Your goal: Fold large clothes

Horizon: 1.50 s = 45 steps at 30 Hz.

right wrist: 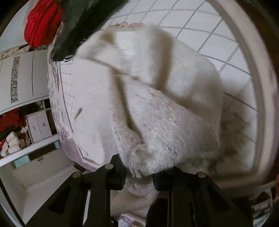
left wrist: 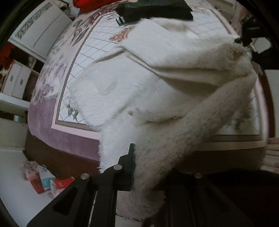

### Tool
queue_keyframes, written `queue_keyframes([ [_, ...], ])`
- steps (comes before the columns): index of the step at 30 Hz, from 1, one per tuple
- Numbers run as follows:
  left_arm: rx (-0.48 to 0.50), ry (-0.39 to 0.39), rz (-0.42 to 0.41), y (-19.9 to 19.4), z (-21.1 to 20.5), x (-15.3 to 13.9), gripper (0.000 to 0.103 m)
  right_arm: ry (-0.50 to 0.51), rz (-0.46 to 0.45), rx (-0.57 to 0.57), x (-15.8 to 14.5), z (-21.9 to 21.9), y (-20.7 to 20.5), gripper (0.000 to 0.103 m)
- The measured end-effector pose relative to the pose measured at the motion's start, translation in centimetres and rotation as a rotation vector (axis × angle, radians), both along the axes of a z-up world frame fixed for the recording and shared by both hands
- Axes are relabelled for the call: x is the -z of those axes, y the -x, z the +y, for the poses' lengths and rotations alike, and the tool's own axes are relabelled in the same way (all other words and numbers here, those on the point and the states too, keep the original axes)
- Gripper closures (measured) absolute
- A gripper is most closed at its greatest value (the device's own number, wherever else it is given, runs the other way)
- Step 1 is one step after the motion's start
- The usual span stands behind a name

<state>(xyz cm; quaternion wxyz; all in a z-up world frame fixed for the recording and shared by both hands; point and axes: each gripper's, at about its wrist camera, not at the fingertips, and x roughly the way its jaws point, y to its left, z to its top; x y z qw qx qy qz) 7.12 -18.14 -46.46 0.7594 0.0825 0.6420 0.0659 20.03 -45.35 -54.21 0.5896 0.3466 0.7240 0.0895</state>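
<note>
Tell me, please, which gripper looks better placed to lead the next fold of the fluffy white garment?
Probably the left gripper: it pinches a hanging sleeve end, while the right gripper holds a bulkier bunch of the white garment.

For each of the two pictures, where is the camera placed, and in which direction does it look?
Left wrist view: sits on the left gripper, looks steeply down along its fingers at the fluffy white garment on the patterned bedspread; its own fingers show, and the right gripper far off.
Right wrist view: sits on the right gripper, looks down at the same garment; only its own fingers show.
Both share the garment, the bedspread, the dark folded clothes and the red fabric.
</note>
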Motion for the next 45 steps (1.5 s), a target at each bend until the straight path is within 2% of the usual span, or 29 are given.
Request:
queue_keyframes([
  [4, -0.067, 0.049, -0.044, -3.2, 4.3, -1.5, 0.093, 0.02, 0.036, -0.038, -3.5, 3.2, -1.3, 0.079],
  [8, -0.146, 0.093, -0.098, -9.1, 10.4, -0.6, 0.093, 0.029, 0.045, -0.038, -4.5, 9.4, -6.8, 0.077],
  [12, -0.201, 0.135, -0.119, -15.7, 16.3, 2.5, 0.087, 0.049, 0.03, -0.017, -2.6, 14.1, -12.8, 0.074],
  [14, -0.222, 0.158, -0.102, -18.5, 18.9, 4.7, 0.087, 0.074, 0.039, -0.011, -0.5, 16.4, -16.4, 0.072],
  [16, -0.245, 0.218, -0.072, -21.3, 21.3, 7.4, 0.087, 0.09, 0.05, 0.002, 1.5, 17.9, -18.8, 0.07],
  [18, -0.289, 0.303, -0.037, -23.1, 23.5, 9.4, 0.086, 0.092, 0.066, -0.004, 3.5, 19.6, -20.9, 0.062],
  [19, -0.311, 0.346, -0.028, -23.7, 24.4, 10.1, 0.086, 0.087, 0.073, 0.0, 4.4, 20.4, -21.8, 0.053],
  [20, -0.33, 0.379, -0.018, -24.1, 24.9, 10.5, 0.085, 0.072, 0.076, 0.004, 5.0, 21.1, -22.7, 0.038],
  [21, -0.35, 0.42, -0.014, -24.4, 25.6, 10.7, 0.084, 0.046, 0.068, 0.007, 5.3, 21.6, -23.3, 0.032],
  [22, -0.374, 0.466, -0.03, -24.4, 26.3, 10.4, 0.082, 0.017, 0.056, 0.009, 5.1, 21.9, -23.7, 0.021],
  [23, -0.385, 0.488, -0.044, -24.3, 26.8, 10.0, 0.076, -0.023, 0.033, 0.014, 4.6, 22.1, -24.0, 0.018],
  [25, -0.421, 0.529, -0.089, -23.5, 28.2, 8.7, 0.057, -0.099, -0.061, 0.012, 2.2, 22.3, -24.4, 0.018],
  [26, -0.437, 0.539, -0.109, -23.0, 28.7, 8.1, 0.036, -0.118, -0.116, 0.0, 0.4, 22.1, -24.3, 0.018],
  [27, -0.465, 0.541, -0.135, -22.4, 29.7, 7.4, 0.023, -0.117, -0.153, -0.006, -1.0, 21.6, -24.0, 0.018],
  [28, -0.484, 0.54, -0.152, -21.9, 30.3, 6.8, 0.022, -0.096, -0.186, -0.014, -2.4, 21.0, -23.5, 0.018],
  [31, -0.501, 0.54, -0.18, -21.6, 30.8, 5.7, 0.022, 0.076, -0.259, -0.038, -5.3, 18.9, -21.5, 0.018],
  [35, -0.417, 0.471, -0.191, -22.4, 28.2, 5.4, 0.016, 0.388, -0.31, -0.198, -5.4, 18.2, -19.9, 0.018],
  [37, -0.36, 0.423, -0.194, -23.1, 25.9, 5.6, 0.011, 0.464, -0.325, -0.296, -4.7, 19.0, -19.8, 0.018],
  [39, -0.321, 0.366, -0.233, -23.8, 23.8, 5.5, 0.011, 0.471, -0.35, -0.407, -3.9, 20.4, -19.9, 0.018],
  [40, -0.302, 0.363, -0.252, -24.1, 23.0, 5.4, 0.011, 0.48, -0.352, -0.472, -3.0, 21.2, -20.0, 0.018],
  [41, -0.292, 0.358, -0.264, -24.5, 22.1, 5.3, 0.011, 0.51, -0.345, -0.514, -1.9, 21.7, -20.3, 0.02],
  [42, -0.293, 0.356, -0.27, -24.7, 21.5, 5.3, 0.011, 0.542, -0.327, -0.54, -0.6, 22.0, -20.5, 0.031],
  [43, -0.294, 0.363, -0.271, -25.1, 20.8, 5.3, 0.011, 0.541, -0.307, -0.551, 0.5, 22.0, -21.0, 0.087],
  [44, -0.297, 0.368, -0.266, -25.5, 20.3, 5.3, 0.011, 0.504, -0.288, -0.534, 1.2, 21.7, -21.4, 0.093],
  [45, -0.299, 0.376, -0.261, -25.8, 19.7, 5.3, 0.011, 0.469, -0.273, -0.497, 1.3, 21.3, -22.0, 0.093],
])
